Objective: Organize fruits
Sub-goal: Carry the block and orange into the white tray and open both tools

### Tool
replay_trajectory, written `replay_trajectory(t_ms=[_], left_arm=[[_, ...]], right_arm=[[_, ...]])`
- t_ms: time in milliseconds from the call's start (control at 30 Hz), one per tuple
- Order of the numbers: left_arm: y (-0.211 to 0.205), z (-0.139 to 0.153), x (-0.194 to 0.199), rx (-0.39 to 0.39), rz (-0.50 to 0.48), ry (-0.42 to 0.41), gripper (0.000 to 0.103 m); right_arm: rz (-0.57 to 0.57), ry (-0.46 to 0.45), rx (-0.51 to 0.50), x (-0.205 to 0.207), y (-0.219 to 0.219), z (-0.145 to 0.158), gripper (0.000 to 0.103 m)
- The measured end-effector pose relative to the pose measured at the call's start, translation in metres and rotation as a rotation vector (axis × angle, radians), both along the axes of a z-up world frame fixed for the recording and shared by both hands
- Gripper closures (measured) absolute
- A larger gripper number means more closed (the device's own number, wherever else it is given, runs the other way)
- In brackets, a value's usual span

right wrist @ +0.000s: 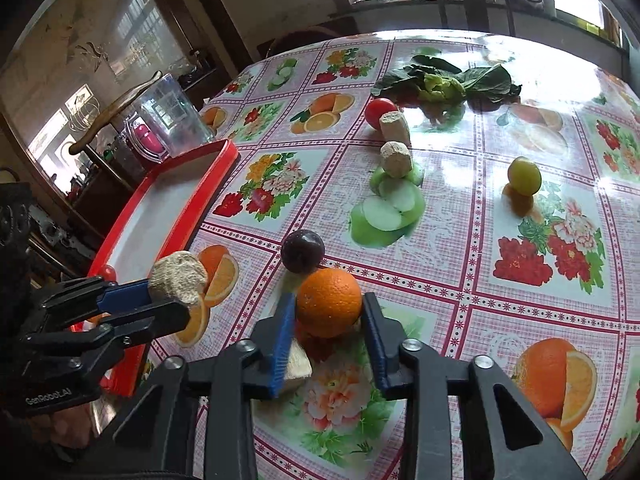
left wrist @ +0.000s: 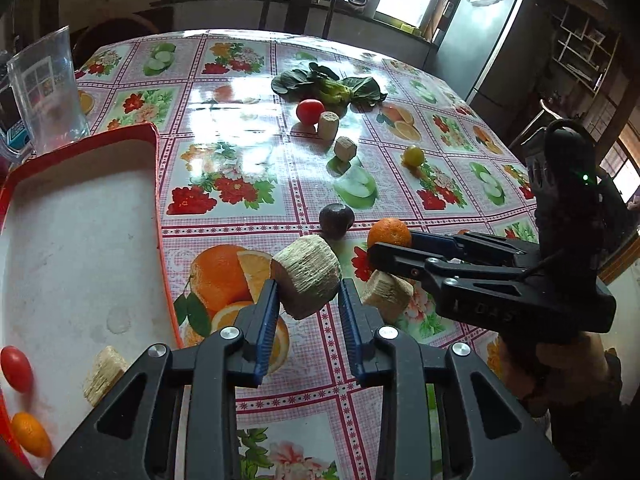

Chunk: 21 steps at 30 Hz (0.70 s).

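My left gripper [left wrist: 308, 296] is shut on a beige sugarcane chunk [left wrist: 307, 276] and holds it above the tablecloth beside the red tray [left wrist: 156, 184]; it also shows in the right wrist view [right wrist: 176, 280]. My right gripper [right wrist: 328, 312] is shut on an orange [right wrist: 329, 303], seen in the left wrist view too [left wrist: 389, 233]. A dark plum [right wrist: 302, 251] lies just beyond the orange. A yellow fruit [right wrist: 524, 176], a red tomato [right wrist: 378, 111] and two more cane chunks [right wrist: 396, 159] lie farther out. The tray holds a small red tomato [left wrist: 17, 368], a kumquat [left wrist: 31, 434] and a cane chunk [left wrist: 103, 374].
Another cane chunk [left wrist: 387, 294] lies on the cloth under my right gripper. Leafy greens [left wrist: 332, 86] lie at the far middle of the table. A clear plastic jug [left wrist: 46, 92] stands behind the tray. A chair [left wrist: 300, 4] and a fridge [left wrist: 476, 40] stand beyond the table.
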<state>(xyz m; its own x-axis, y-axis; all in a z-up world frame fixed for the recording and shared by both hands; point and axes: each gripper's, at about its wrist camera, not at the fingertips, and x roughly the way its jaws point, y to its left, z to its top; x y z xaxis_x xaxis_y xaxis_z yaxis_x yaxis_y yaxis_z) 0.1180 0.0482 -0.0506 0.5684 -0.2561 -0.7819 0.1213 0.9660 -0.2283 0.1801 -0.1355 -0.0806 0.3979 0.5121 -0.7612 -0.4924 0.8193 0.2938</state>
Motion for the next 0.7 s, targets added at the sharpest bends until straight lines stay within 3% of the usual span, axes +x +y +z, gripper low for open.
replay_trajectory(t_ms=[400,700], left_arm=[[0.025,0.012,-0.034,0.004,0.052,-0.039,0.075],[0.057,0.019,-0.061,0.0,0.129,-0.06,0.075]], right_arm=[[-0.001,-0.04,0.024,-0.033,0.001,0.026,0.071],[0.059,-0.068,0.034,-0.06,0.029,0.044,0.071]])
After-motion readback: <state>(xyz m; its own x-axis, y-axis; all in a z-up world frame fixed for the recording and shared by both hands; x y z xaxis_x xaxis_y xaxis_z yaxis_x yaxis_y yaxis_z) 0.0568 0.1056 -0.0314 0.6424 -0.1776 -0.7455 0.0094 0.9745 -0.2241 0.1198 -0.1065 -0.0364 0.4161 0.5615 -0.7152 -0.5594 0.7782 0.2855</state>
